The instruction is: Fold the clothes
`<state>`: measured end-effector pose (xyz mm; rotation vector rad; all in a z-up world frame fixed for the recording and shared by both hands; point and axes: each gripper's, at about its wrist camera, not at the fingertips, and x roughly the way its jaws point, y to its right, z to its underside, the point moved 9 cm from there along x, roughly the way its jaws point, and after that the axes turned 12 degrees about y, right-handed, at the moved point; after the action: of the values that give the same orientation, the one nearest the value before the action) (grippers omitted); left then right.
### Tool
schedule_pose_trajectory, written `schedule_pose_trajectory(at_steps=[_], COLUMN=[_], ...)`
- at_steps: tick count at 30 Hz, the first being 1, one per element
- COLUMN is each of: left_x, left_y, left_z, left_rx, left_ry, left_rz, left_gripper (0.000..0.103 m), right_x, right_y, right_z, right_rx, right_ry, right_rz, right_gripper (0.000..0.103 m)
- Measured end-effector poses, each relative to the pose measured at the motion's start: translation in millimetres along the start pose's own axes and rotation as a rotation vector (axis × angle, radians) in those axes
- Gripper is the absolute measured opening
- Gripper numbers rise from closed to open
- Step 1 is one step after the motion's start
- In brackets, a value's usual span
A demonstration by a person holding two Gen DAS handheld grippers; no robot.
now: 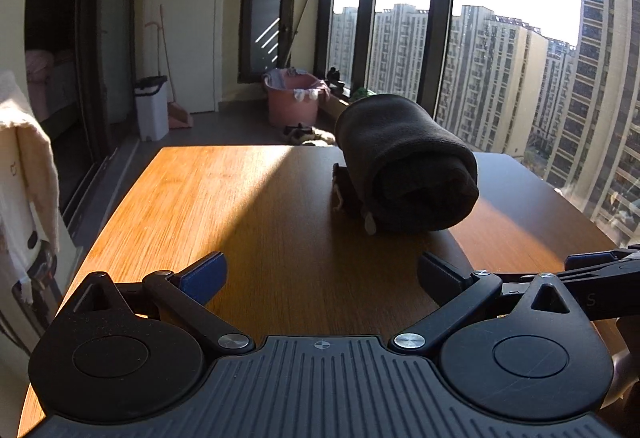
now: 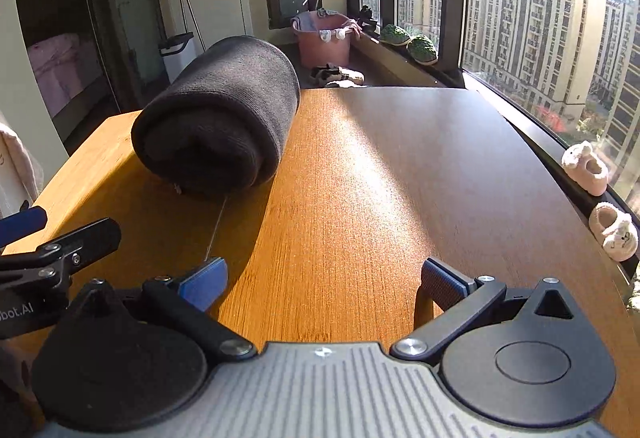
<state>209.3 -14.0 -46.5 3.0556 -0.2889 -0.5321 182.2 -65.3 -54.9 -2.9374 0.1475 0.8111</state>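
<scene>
From the left wrist view, the left tool (image 1: 322,274) hangs low over the near part of the wooden table (image 1: 224,205), its two blue-padded fingers (image 1: 204,276) spread wide with nothing between them. Ahead, towards the table's far right corner, lies the dark rolled garment (image 1: 404,161): a thick brown-black cylinder of soft knit, its spiral end facing the camera, with a loose flap and a small pale tag showing under its near left side. Half the roll sits in shadow, and sunlight falls across the boards beside it. The tip of the right tool (image 1: 600,266) shows at the right edge. From the right wrist view, the right tool (image 2: 324,278) is likewise wide apart and holds nothing, over bare wood at the near edge. The rolled garment (image 2: 218,113) rests near the table's far left corner, its coiled layers visible at the near end, and a thin pale thread (image 2: 216,230) trails from it towards the left finger. The left tool (image 2: 60,246) shows at the left edge.
</scene>
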Motion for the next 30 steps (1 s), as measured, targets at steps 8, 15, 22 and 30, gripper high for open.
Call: schedule_pose_trajectory(at_steps=[8, 15, 22, 30], left_x=[10, 10, 11, 12], left_y=[-4, -6, -6, -6], left_z=[18, 18, 16, 16], left_rx=[0.044, 0.038, 0.036, 0.036], left_ry=[-0.174, -0.173, -0.173, -0.172], left_rz=[-0.085, -0.083, -0.082, -0.082], left_gripper=[0.103, 0.103, 0.103, 0.103], right_x=[-2, 0, 0, 0], right_y=[-5, -3, -2, -3], right_z=[4, 2, 3, 3], right_rx=[-0.044, -0.042, -0.043, -0.043], right_ry=[-0.017, -0.017, -0.017, -0.017], right_rz=[0.029, 0.033, 0.032, 0.032], right_gripper=[0.103, 0.103, 0.103, 0.103])
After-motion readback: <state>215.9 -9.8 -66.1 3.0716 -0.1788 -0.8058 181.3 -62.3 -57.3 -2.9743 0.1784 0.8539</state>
